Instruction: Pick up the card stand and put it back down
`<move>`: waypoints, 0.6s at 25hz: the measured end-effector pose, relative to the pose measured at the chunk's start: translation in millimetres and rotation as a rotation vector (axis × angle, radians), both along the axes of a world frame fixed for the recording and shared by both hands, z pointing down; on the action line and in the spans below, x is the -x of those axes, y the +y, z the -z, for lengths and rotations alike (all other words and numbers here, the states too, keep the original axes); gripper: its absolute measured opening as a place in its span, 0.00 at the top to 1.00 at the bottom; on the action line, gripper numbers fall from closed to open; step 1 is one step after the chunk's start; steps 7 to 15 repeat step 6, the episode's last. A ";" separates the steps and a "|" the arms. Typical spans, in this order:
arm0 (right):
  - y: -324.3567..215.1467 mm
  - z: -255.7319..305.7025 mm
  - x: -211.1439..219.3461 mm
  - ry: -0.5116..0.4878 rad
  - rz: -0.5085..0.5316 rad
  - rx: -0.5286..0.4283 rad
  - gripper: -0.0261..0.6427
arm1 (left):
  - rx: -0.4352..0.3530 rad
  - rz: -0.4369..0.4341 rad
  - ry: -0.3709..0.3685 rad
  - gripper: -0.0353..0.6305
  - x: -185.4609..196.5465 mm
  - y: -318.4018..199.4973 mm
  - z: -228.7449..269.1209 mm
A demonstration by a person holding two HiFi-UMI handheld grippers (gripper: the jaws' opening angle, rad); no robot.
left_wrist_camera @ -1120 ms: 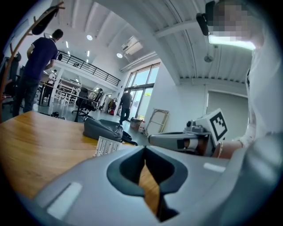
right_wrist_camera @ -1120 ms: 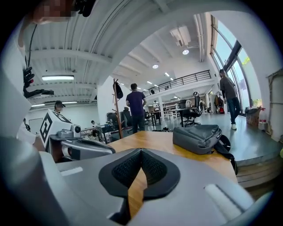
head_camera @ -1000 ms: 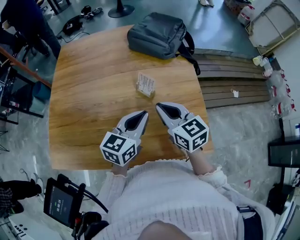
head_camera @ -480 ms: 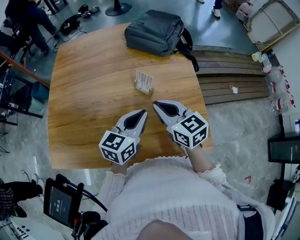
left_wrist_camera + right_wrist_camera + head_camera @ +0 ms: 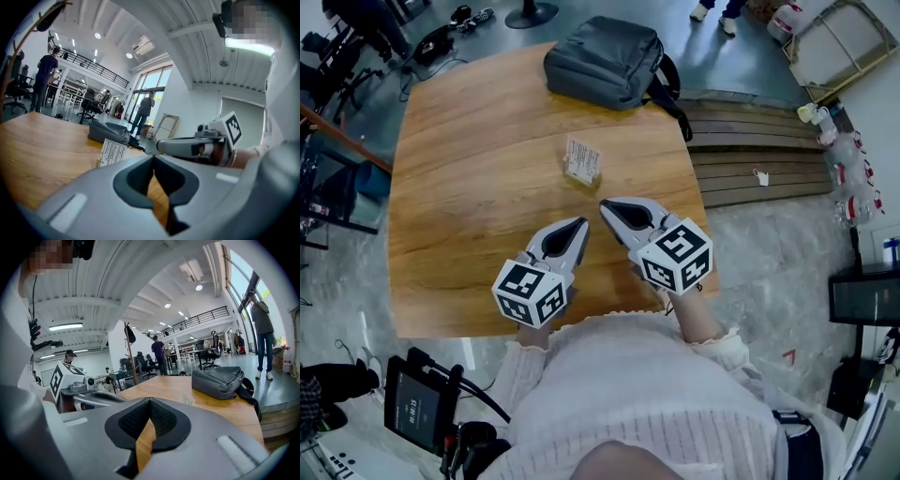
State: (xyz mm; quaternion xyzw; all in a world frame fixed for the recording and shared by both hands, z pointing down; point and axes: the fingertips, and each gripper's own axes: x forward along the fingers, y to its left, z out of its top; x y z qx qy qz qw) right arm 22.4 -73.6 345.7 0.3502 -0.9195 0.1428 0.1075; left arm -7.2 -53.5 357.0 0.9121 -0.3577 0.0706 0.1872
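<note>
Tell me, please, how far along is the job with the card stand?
Done: nothing that shows. The card stand stands on the table, apart from both grippers. In hand: nothing. The left gripper and the right gripper are both shut and empty, short of the stand. Left: probably everything, that is, open a gripper, reach the stand, grip it, lift it, put it back down.

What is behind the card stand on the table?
Behind the card stand lies a grey backpack at the wooden table's far edge, apart from it, with bare wood between. Anything under the backpack is covered.
</note>
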 end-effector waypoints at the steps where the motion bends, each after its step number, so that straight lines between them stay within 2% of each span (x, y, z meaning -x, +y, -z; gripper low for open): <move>1: -0.4 0.9 0.6 0.002 0.003 -0.004 0.96 | 0.000 -0.002 -0.001 0.94 -0.1 0.2 -0.2; 15: -1.1 1.6 3.8 0.013 0.017 -0.014 0.96 | -0.017 0.009 0.004 0.93 3.1 -3.7 2.9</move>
